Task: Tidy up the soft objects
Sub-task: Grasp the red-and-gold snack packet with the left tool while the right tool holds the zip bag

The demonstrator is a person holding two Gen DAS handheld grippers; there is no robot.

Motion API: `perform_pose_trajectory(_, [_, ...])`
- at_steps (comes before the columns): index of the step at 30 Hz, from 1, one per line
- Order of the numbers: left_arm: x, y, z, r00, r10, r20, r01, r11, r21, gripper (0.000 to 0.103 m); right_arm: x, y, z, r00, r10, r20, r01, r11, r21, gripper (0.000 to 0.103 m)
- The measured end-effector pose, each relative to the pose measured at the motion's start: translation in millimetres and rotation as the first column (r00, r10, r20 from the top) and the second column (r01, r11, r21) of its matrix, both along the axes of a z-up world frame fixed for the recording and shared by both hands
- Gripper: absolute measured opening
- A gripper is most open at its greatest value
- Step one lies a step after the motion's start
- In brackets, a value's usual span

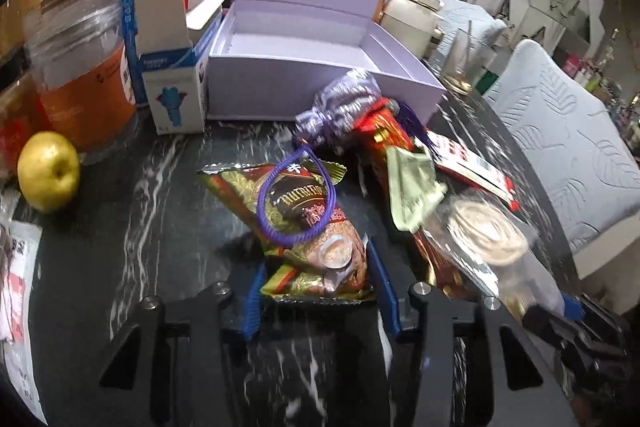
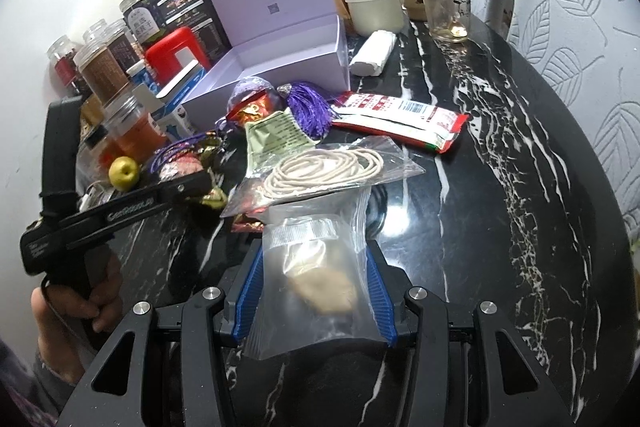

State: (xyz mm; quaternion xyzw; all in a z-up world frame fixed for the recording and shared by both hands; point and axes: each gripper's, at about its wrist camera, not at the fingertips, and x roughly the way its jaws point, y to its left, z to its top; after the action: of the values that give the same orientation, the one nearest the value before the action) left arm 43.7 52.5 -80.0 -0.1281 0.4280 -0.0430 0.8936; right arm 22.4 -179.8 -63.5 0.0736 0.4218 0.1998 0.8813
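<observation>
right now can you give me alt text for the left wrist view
The left hand-held gripper has its blue fingers on either side of a gold and brown snack packet looped by a purple cord on the black marble table. Behind a heap of packets stands an open, empty lavender box, with a yellow apple at left.

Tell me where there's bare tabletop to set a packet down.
Bare marble lies right of the red-and-white packet, toward the chairs, and between the apple and the snack bag. The lavender box is empty too. The pile before the box and the jars are crowded.
</observation>
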Motion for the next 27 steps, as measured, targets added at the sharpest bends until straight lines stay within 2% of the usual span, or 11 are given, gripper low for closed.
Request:
perform_pose_trajectory(8, [-27,3,3,0.998,-0.055,-0.022,0.054,0.998,-0.026,0.042,-8,8,4,1.0,0.025,0.007,-0.025,1.0,0.007,0.048])
perform_pose_trajectory(13, [-50,12,2,0.997,-0.079,-0.019,0.079,0.997,-0.013,0.042,-12,15,3,0.999,0.048,0.006,-0.048,0.999,0.011,0.048])
perform_pose_trajectory(18, [-52,12,1,0.997,-0.081,-0.009,0.081,0.997,-0.019,0.042,-18,26,3,0.996,0.085,0.006,-0.085,0.996,-0.002,0.048])
perform_pose_trajectory(19, [-51,12,0,0.997,-0.076,-0.012,0.075,0.997,-0.021,0.043,-19,28,2,0.996,0.091,0.006,-0.091,0.996,-0.006,0.048])
perform_pose_trajectory(21, [-46,14,-4,0.997,-0.061,-0.043,0.059,0.997,-0.039,0.051,-21,32,0,0.995,0.103,0.004,-0.103,0.995,-0.015,0.048])
perform_pose_trajectory(23, [-44,16,-6,0.998,-0.048,-0.039,0.046,0.998,-0.046,0.059,-21,35,-3,0.994,0.108,-0.005,-0.108,0.994,-0.01,0.048])
perform_pose_trajectory(26, [-39,10,-7,0.999,-0.034,-0.022,0.035,0.999,0.031,0.068,-21,36,-5,0.994,0.109,-0.013,-0.109,0.994,-0.009,0.048])
perform_pose_trajectory(27, [-38,8,-8,0.999,-0.031,-0.023,0.033,0.998,0.061,0.077,-21,37,-6,0.994,0.11,-0.016,-0.11,0.994,-0.012,0.048])
